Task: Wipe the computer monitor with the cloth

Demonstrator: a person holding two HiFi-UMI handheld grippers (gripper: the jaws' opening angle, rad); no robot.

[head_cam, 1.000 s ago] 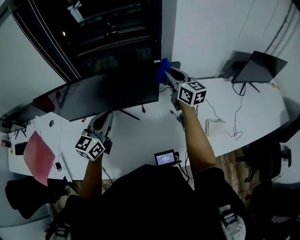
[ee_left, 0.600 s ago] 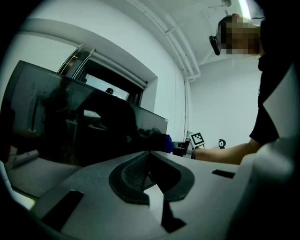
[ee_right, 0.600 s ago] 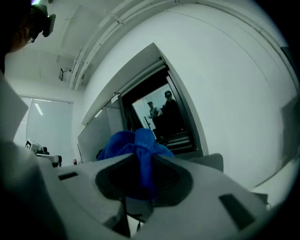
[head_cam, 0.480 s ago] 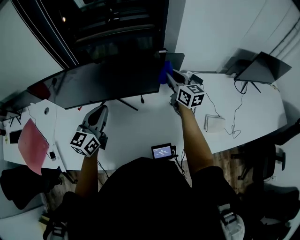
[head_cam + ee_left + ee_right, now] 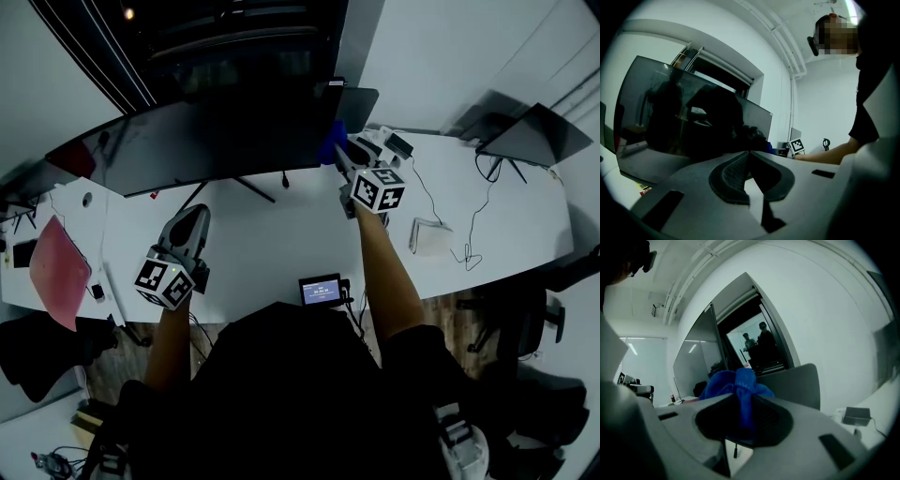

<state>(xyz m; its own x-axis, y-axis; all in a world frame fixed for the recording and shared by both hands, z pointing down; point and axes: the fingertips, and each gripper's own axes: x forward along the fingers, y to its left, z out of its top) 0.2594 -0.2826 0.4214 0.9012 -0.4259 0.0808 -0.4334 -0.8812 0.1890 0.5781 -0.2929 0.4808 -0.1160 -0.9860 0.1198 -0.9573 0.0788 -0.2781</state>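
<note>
The monitor point(image 5: 206, 155) stood on the white table point(image 5: 281, 248), its long axis running left to right across the upper part of the head view. At its right end, upper centre of the frame, the right gripper point(image 5: 337, 156) had its jaws clamped on a bunched blue cloth point(image 5: 329, 141). Whether the cloth touched the screen edge could not be told. From those jaws the dark screen stretched away leftward, so the wipe would likely travel that way. The left gripper point(image 5: 193, 219), lower left, had its jaws closed together on nothing, below the screen and apart from it.
</note>
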